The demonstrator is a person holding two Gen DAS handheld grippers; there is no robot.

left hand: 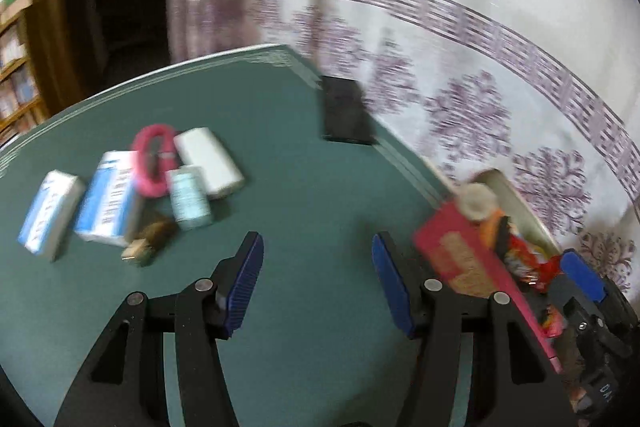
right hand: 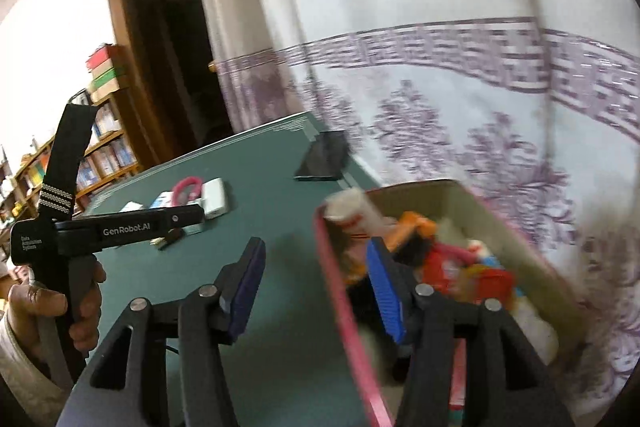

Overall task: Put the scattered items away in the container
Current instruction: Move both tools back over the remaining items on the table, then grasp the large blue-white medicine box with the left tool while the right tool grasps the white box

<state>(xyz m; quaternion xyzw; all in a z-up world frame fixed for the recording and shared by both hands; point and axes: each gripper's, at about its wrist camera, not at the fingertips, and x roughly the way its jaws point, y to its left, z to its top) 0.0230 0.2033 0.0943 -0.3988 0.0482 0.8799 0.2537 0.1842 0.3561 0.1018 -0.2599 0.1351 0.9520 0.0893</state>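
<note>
Over the green table (left hand: pixel 312 187), the left gripper (left hand: pixel 318 281) hangs with its blue-padded jaws parted and nothing between them, only bare tabletop showing in the gap. Beyond it to the left lies a loose cluster: two blue-and-white boxes (left hand: pixel 106 197), a pink ring (left hand: pixel 154 159), a white block (left hand: pixel 210 161), a small pale teal box (left hand: pixel 188 197) and a small brown item (left hand: pixel 150 239), several of them touching. A black flat device (left hand: pixel 346 111) rests apart near the far table edge. The right gripper (right hand: pixel 318 293) is likewise parted and empty, one pad over the table, the other over the pink-rimmed container (right hand: pixel 340 287) at the table's right edge. That container already holds a jumble of orange, red and white packets (right hand: pixel 440 259). A hand (right hand: pixel 48 311) grips the left gripper's handle. Behind hangs a white curtain (right hand: pixel 440 7) with purple patterning.
</note>
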